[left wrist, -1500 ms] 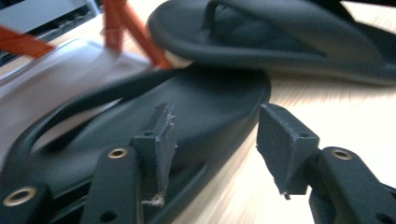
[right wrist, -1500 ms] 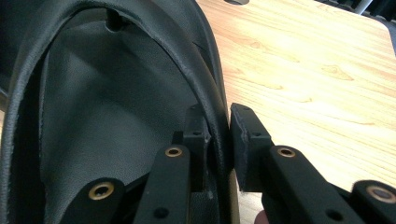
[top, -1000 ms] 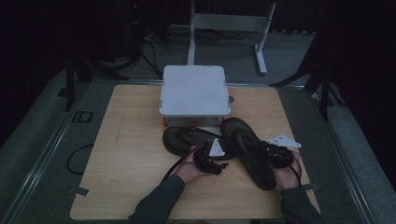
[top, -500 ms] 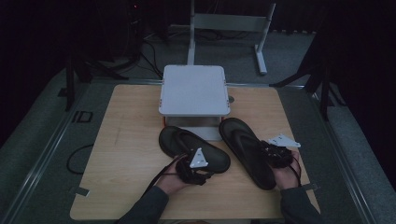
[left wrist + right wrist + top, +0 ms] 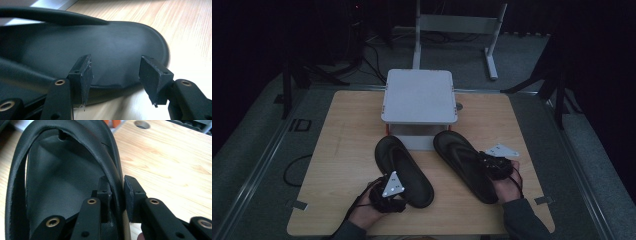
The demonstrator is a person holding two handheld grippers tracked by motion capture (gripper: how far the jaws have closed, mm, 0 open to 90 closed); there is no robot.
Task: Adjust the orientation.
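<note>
Two black flip-flops lie side by side on the wooden table, toes toward the white box. My left gripper sits at the heel of the left flip-flop. In the left gripper view that gripper is open, and the heel lies beyond the pads without touching them. My right gripper reaches over the right flip-flop from its right side. In the right gripper view it is shut on the flip-flop's strap, with one pad outside the strap.
A white box-like platform stands at the back middle of the table, just beyond the flip-flops' toes. A round hole is cut in the tabletop near it. A metal stand and cables lie on the dark floor behind.
My left gripper has drawn back toward the front left, from the middle of the left flip-flop to its heel. That flip-flop has slid left, away from the right one. The right gripper has barely moved.
</note>
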